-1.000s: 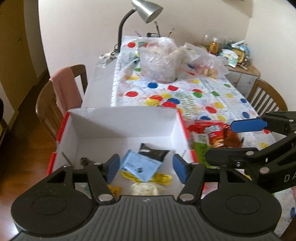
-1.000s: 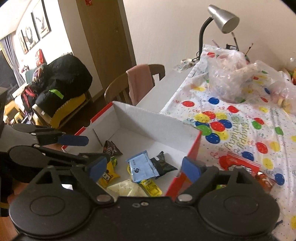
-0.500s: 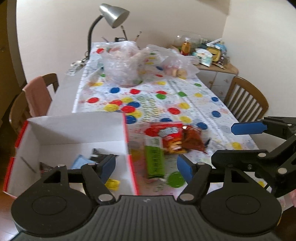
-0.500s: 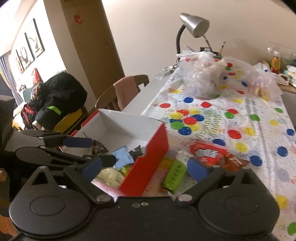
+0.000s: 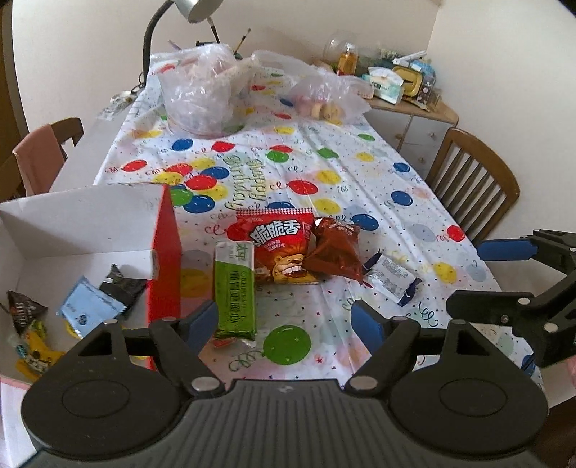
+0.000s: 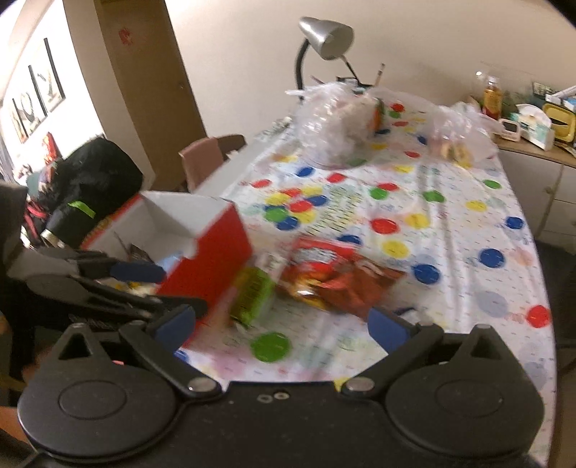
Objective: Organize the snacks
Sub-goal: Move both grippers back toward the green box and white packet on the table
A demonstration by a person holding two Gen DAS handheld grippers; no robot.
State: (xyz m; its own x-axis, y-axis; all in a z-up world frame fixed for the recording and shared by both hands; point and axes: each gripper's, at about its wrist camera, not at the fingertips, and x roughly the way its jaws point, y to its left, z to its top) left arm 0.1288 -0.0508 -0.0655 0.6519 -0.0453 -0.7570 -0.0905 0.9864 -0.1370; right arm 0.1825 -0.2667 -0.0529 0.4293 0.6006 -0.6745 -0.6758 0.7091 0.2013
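A red and white box (image 5: 163, 252) stands at the left on the dotted tablecloth; several small snack packets (image 5: 90, 306) lie inside it. Right of it lie a green packet (image 5: 234, 291), a red snack bag (image 5: 279, 248), a brown bag (image 5: 334, 252) and a small white and blue packet (image 5: 390, 279). My left gripper (image 5: 284, 324) is open and empty, just above the table in front of the green packet. My right gripper (image 6: 282, 324) is open and empty, also short of the snacks; it also shows at the right edge of the left wrist view (image 5: 511, 280). The right wrist view is blurred.
Two clear plastic bags (image 5: 201, 93) of food stand at the far end of the table by a desk lamp (image 5: 187, 10). Wooden chairs (image 5: 471, 183) stand at both sides. A cluttered sideboard (image 5: 403, 93) is at the back right.
Both grippers have swung right, away from over the box toward the loose snacks on the tablecloth. Both stayed open and empty.
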